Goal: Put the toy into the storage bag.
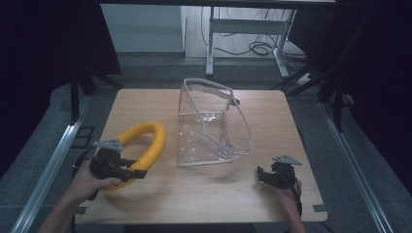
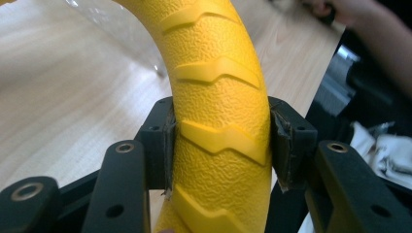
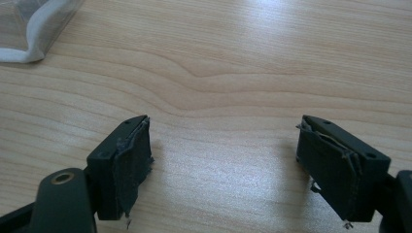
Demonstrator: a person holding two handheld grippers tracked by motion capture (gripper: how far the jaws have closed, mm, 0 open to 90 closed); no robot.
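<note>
We see the yellow ring (image 1: 151,141) lying on the counter's (image 1: 204,194) left side, just beside the clear plastic bin (image 1: 214,124) that sits tipped mid-counter. Left claw (image 2: 221,141) clamps the ring's ribbed body between both pads. Right claw (image 3: 223,160) rests near the counter's right front, jaws spread wide, holding nothing.

Yellow ring (image 2: 218,116): cut off by top and bottom edges in the left gripper view; near arc hidden behind left gripper (image 1: 127,167) in the high view.
Clear plastic container (image 3: 36,24): corner alone in frame, right gripper view.
Right-edge pale items (image 2: 388,150), left gripper view: blurred, unidentifiable.
Worktop (image 1: 204,194): near edge partly covered by forearms.
</note>
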